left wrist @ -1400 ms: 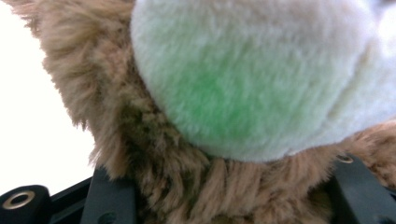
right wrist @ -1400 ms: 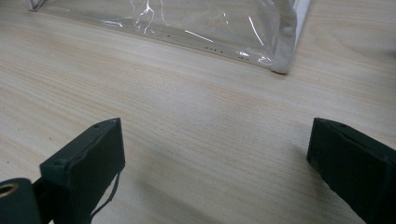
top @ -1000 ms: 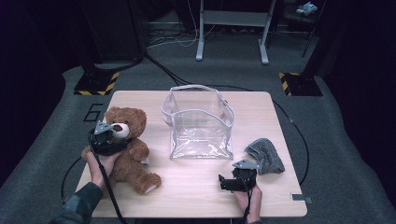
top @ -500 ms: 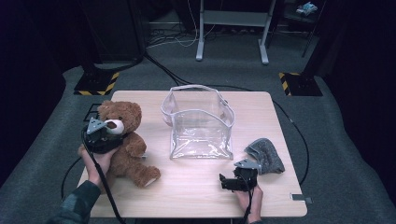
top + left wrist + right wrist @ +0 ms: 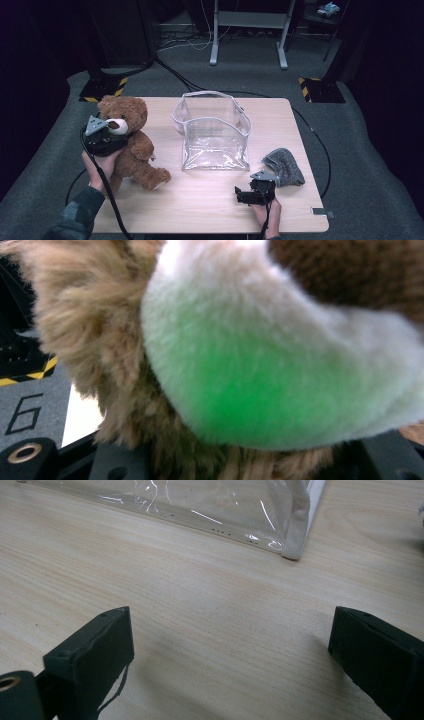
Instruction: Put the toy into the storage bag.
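Wooden table (image 5: 210, 200) carries everything; largest to smallest it goes so. Clear plastic bag (image 5: 212, 132) stands open at the middle, mouth up, w/ nothing inside as far as I can see. Brown bear (image 5: 127, 145) is at the left part of the table, upright and a bit tilted, one foot near the wood; whether it rests there or hangs I cannot tell. Left gripper (image 5: 111, 137) has it by the neck area, jaws about half closed and full of fur, white muzzle just in front of its camera. Grey cloth (image 5: 285, 166) lies right of the bag, untouched. Right gripper (image 5: 246, 196) rests on the table near the cloth, jaws wide apart, holding nothing.

So: bear is grasped, approx. first step done. Left to do, I judge: bear into bag, probably cloth also.
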The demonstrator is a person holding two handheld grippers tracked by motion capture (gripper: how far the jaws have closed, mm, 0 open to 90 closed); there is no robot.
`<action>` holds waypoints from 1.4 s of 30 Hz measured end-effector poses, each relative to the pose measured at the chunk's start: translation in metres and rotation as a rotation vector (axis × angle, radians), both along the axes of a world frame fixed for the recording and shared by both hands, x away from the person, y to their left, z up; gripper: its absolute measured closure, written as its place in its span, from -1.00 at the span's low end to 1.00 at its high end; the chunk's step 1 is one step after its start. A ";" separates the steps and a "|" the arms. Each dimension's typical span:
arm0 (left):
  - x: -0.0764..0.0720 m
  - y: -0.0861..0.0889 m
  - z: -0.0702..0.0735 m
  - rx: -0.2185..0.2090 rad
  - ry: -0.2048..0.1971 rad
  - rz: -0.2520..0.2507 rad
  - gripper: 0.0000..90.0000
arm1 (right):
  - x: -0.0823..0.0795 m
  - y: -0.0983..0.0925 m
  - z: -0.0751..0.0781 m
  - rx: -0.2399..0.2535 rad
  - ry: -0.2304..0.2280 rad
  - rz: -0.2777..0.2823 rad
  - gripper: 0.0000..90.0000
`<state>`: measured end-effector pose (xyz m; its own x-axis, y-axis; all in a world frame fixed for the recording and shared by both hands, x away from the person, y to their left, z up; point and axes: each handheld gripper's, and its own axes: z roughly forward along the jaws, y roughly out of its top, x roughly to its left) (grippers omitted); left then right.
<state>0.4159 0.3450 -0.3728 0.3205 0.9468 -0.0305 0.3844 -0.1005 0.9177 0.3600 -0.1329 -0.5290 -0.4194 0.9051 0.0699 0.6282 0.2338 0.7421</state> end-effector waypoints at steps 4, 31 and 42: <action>0.002 0.000 0.011 -0.005 -0.019 0.003 0.04 | 0.000 0.001 0.000 0.008 0.009 -0.007 -0.92; 0.025 -0.010 0.082 0.024 -0.100 0.001 0.02 | -0.001 0.010 -0.001 -0.068 0.007 -0.022 -0.94; 0.039 -0.024 0.118 0.034 -0.137 -0.005 0.02 | -0.001 0.010 -0.001 -0.068 0.007 -0.023 -0.94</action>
